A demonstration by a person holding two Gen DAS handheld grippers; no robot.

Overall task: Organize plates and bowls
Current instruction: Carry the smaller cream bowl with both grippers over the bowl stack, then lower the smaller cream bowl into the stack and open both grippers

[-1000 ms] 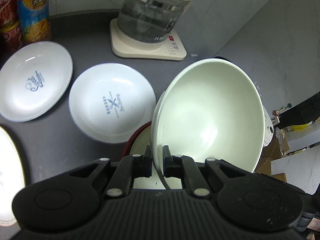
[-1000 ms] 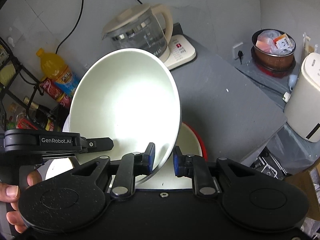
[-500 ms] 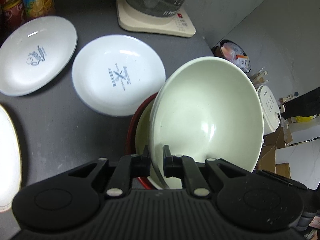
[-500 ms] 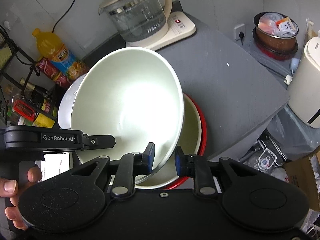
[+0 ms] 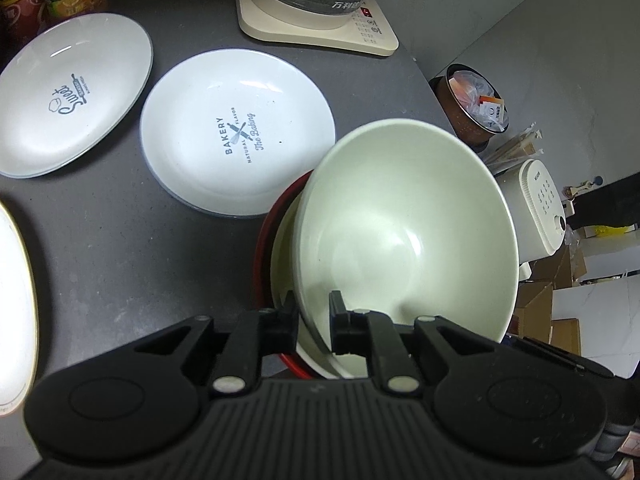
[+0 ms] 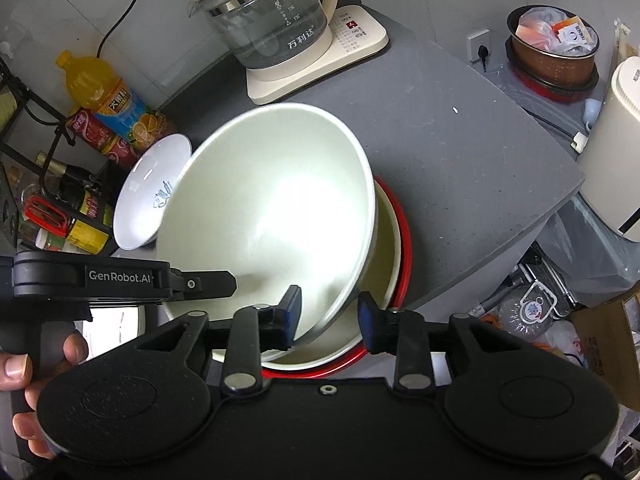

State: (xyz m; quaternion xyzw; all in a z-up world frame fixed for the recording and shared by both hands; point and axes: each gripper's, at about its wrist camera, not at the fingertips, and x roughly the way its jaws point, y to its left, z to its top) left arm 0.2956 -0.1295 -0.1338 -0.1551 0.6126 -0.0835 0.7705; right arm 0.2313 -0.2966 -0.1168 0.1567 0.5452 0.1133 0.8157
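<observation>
The pale green bowl (image 5: pixel 404 240) in front of me is wide and deep, glossy inside with a bright glare patch, plain and unmarked, with a thin rim. It sits tilted, nested into a second cream-lined bowl with a red outside (image 6: pixel 394 248) that stands on the dark grey bench (image 6: pixel 460 152) near its front corner.

My left tool (image 5: pixel 314 322) has its two black fingers astride the near rim of the pale bowl, one outside the wall and one inside; there looks to be a little slack, so I cannot tell whether it is clenched or merely straddling. My right tool (image 6: pixel 328 316) is released: its blue-padded fingers stand well apart, the left pad (image 6: pixel 291 310) inside the bowl by the wall, the right one outside and clear of the rim. From the right wrist view, my left tool's black body reaches in against the bowl's opposite side.

Beyond the bowls lie two white plates, one printed "BAKERY" (image 5: pixel 238 132) just beside the red bowl, another printed "Sweet" (image 5: pixel 72 94) further left. A gold-edged plate (image 5: pixel 16 308) shows at the far left edge. A glass kettle on its cream base (image 6: pixel 280 20) stands at the back of the bench.
</observation>
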